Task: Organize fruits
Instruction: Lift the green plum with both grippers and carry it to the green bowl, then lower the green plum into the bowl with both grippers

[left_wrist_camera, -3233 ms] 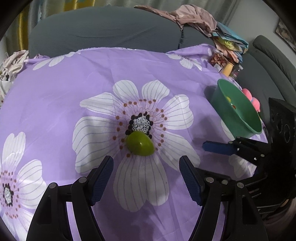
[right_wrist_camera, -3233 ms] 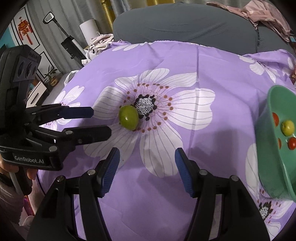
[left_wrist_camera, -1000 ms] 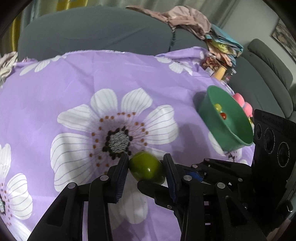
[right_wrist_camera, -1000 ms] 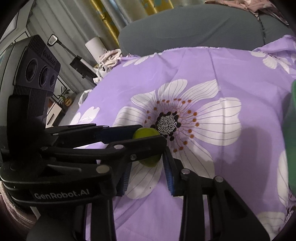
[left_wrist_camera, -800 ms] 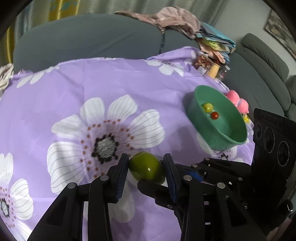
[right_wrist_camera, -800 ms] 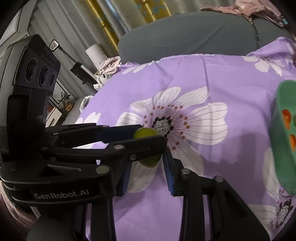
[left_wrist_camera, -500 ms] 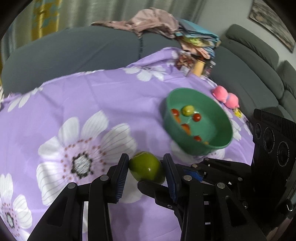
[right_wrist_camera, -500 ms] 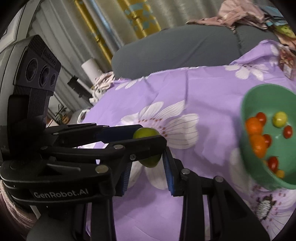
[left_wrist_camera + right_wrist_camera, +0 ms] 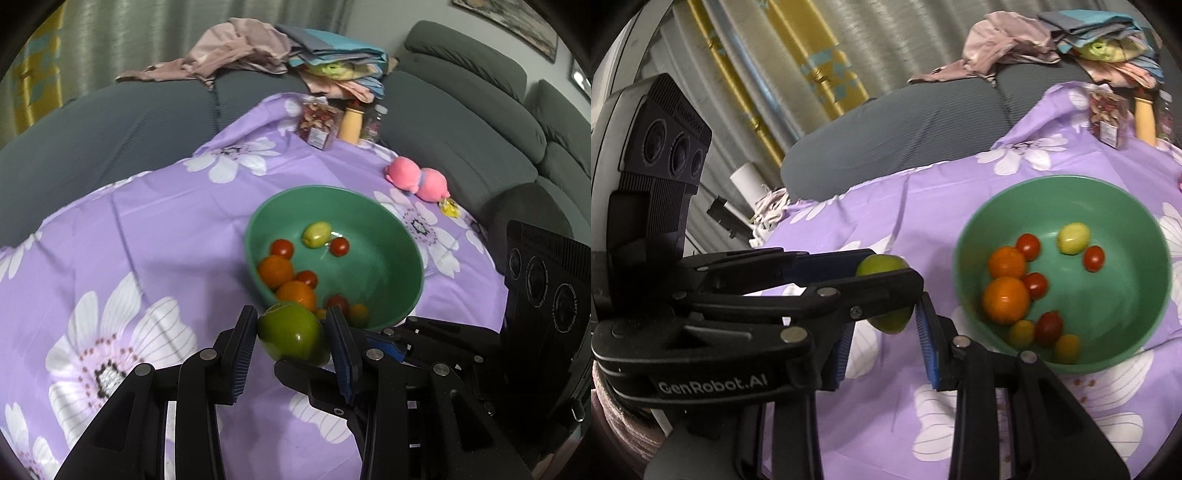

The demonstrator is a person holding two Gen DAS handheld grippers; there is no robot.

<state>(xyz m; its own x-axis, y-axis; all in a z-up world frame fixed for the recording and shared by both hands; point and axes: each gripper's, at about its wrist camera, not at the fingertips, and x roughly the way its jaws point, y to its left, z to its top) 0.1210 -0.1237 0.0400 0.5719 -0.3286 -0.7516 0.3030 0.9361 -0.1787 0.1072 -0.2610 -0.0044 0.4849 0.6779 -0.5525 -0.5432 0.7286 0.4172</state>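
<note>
My left gripper (image 9: 291, 338) is shut on a green fruit (image 9: 293, 334) and holds it in the air just in front of the near rim of a green bowl (image 9: 399, 236). My right gripper (image 9: 886, 325) is closed around the same green fruit (image 9: 892, 321), crossing the left gripper's fingers (image 9: 849, 291). The bowl (image 9: 1137, 206) holds oranges (image 9: 1004, 299), several small red tomatoes (image 9: 1028, 246) and a yellow-green fruit (image 9: 1073, 238). It stands on a purple flowered cloth (image 9: 147, 229).
A pink plush toy (image 9: 417, 179), a snack jar (image 9: 317, 123) and a bottle (image 9: 349, 123) sit at the cloth's far edge. A grey sofa (image 9: 110, 122) with piled clothes (image 9: 240, 51) lies behind. Curtains (image 9: 798, 66) hang at left.
Both grippers closed on the green fruit, lifted it off the cloth and carried it right to the bowl, which now fills the middle of both views.
</note>
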